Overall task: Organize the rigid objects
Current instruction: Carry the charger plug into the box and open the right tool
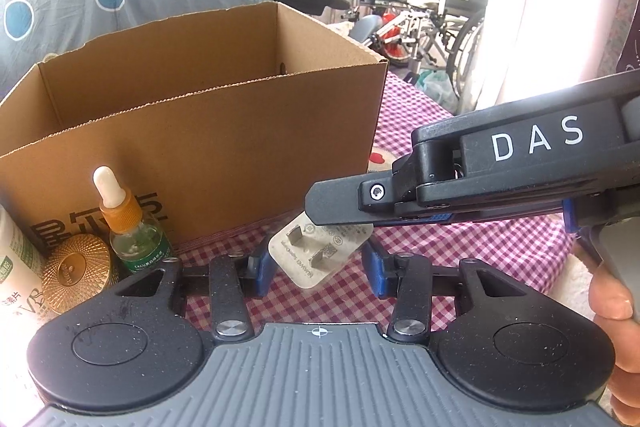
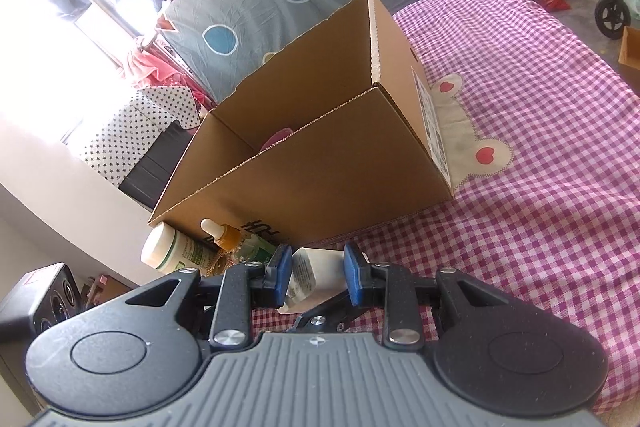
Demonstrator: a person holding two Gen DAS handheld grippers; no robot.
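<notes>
Left gripper (image 1: 318, 269): blue pads either side of the white charger plug (image 1: 316, 255); the pad at 9 o'clock touches its edge, contact at 3 o'clock cannot be confirmed. Whether it grips, I cannot tell.
Right gripper (image 2: 316, 277): closed on the same charger plug (image 2: 314, 277), both pads pressing its sides; in the left view it enters from 3 o'clock over the plug.
Task item position: charger plug held above the checked cloth (image 1: 460, 251), just at 6 o'clock of the cardboard box (image 1: 192, 131).
Risk, double hold: if both grippers pull apart, the plug may twist out and drop.
Risk, neighbours: dropper bottle (image 1: 128, 223), gold lid (image 1: 76, 267) and white bottle (image 2: 172, 249) stand close at 9 o'clock; a swing could topple them.
Risk, box wall: a low carry could strike the near wall.
Box contents: open-topped; something pink (image 2: 276, 139) shows inside, the rest hidden.
</notes>
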